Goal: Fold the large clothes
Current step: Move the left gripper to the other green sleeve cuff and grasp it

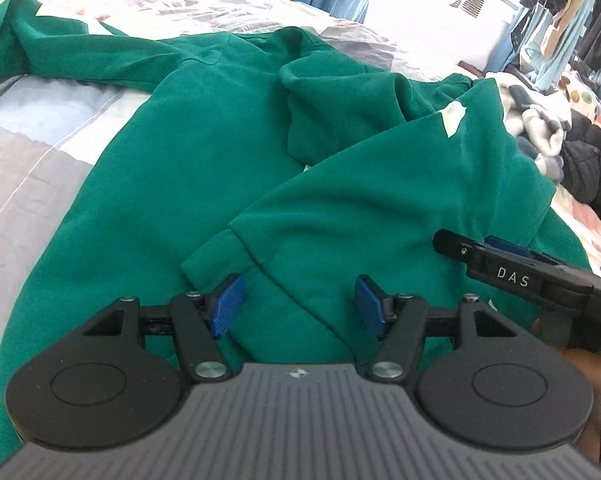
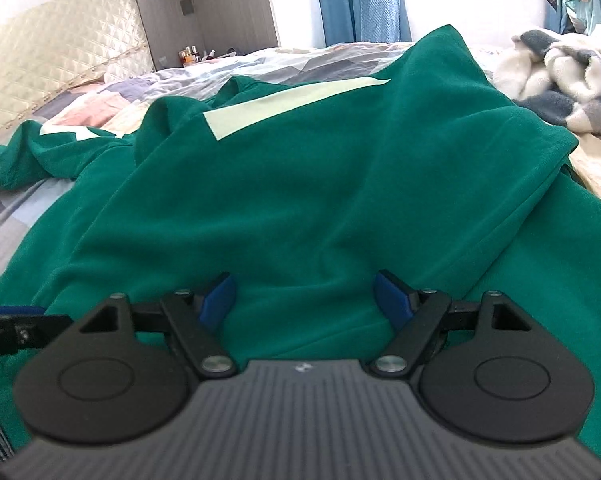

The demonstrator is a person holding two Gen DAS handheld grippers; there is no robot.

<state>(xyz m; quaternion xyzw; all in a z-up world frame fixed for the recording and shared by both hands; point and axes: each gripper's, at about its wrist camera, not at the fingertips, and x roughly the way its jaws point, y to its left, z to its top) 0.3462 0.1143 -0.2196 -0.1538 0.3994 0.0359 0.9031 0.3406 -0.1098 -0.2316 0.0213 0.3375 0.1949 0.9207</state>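
Left wrist view: a patchwork bedspread (image 1: 32, 152) carries the green sweatshirt (image 1: 204, 152), one sleeve cuff (image 1: 212, 256) folded across its body. The left gripper (image 1: 298, 306) hovers above the cuff, jaws apart, empty. Right wrist view: the right gripper (image 2: 306, 300) stands released over the sweatshirt's near hem.
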